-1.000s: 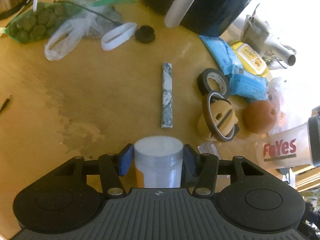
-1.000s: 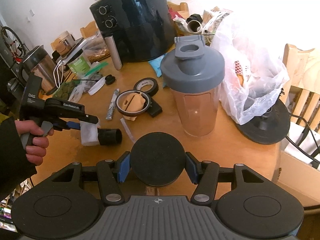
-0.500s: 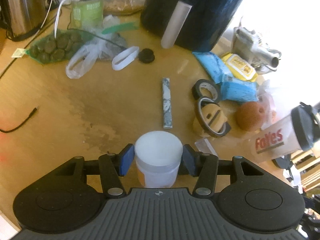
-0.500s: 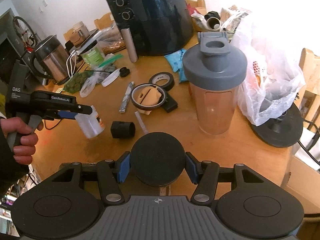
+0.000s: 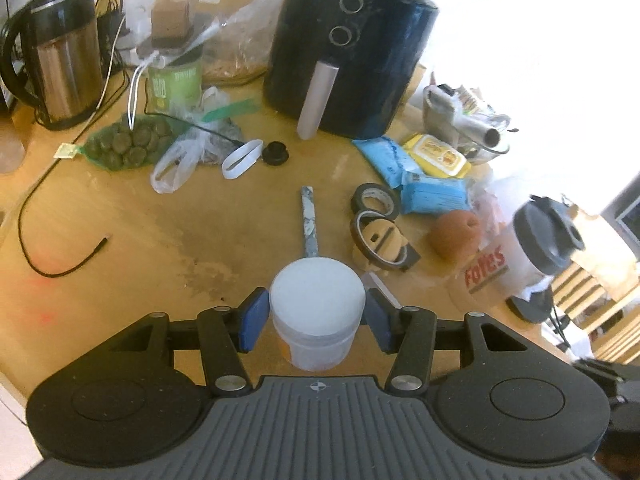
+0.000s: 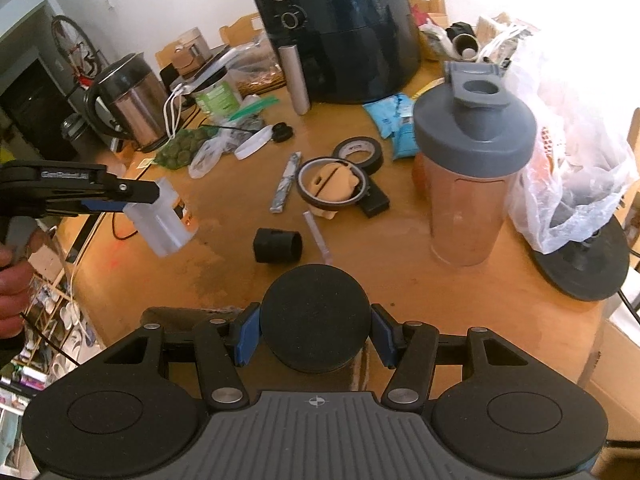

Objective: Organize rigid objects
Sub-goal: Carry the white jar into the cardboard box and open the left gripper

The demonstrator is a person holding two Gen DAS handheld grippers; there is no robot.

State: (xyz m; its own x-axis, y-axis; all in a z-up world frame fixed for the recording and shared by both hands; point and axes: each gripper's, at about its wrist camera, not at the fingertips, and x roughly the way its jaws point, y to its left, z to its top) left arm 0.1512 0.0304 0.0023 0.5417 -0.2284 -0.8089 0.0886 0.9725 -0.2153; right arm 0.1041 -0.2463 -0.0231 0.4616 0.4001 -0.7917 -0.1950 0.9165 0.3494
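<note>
My left gripper (image 5: 317, 316) is shut on a white plastic jar (image 5: 318, 320), whose round white end faces the camera. The right wrist view shows that jar (image 6: 166, 222) tilted and held in the air above the table's left side, with a person's hand (image 6: 12, 280) on the left gripper (image 6: 146, 200). My right gripper (image 6: 315, 330) is shut on a round black object (image 6: 315, 316), held low over the near table edge. A short black tube (image 6: 277, 245) lies on the wooden table (image 6: 400, 280) between the two grippers.
A grey-lidded shaker bottle (image 6: 472, 184) stands at the right beside a plastic bag (image 6: 572, 168). Tape rolls (image 6: 359, 153), a foil-wrapped stick (image 6: 286, 182), a black air fryer (image 6: 340, 32), a steel kettle (image 6: 128, 104) and a loose cable (image 5: 60, 256) crowd the table.
My left gripper has lifted the white jar up off the table and away from the black tube, so more of the table shows. The right gripper has stayed put.
</note>
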